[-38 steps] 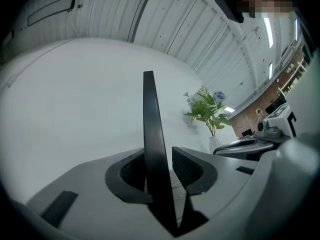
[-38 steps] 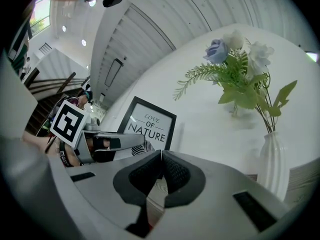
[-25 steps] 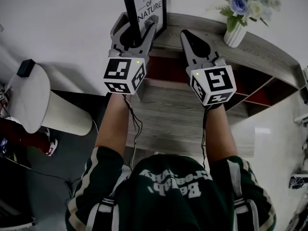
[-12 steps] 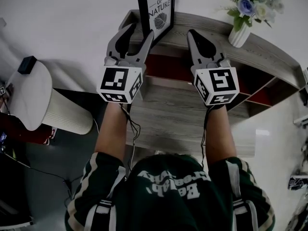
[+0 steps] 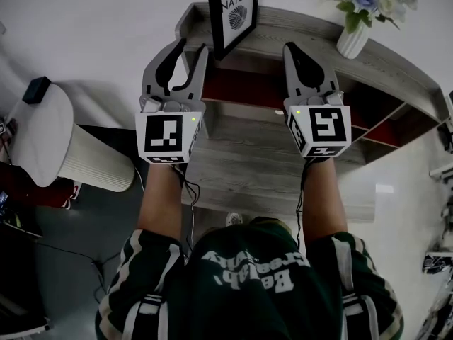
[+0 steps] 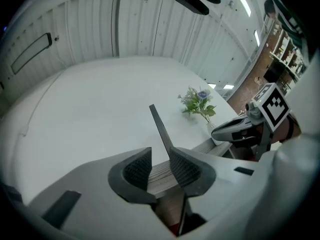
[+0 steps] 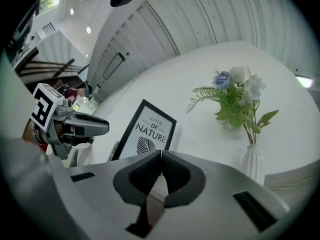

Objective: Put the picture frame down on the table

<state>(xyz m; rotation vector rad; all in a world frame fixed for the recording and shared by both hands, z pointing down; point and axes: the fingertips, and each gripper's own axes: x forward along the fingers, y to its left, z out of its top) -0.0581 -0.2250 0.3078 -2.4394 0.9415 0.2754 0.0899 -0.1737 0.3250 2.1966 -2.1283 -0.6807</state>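
Left gripper (image 5: 191, 46) has just been closing, jaws apart with nothing between them; right gripper (image 5: 291, 48) is pressed together, empty. One picture frame (image 5: 233, 6) stands at the table's (image 5: 386, 64) back edge near its left corner, one flower vase (image 5: 352, 41) further right. Right gripper view shows the frame's print, left gripper view only its edge

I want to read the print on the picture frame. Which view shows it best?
The right gripper view: the picture frame faces the camera, nearly whole, its print legible. The head view crops the picture frame at its top. The left gripper view shows only the picture frame as a thin edge.
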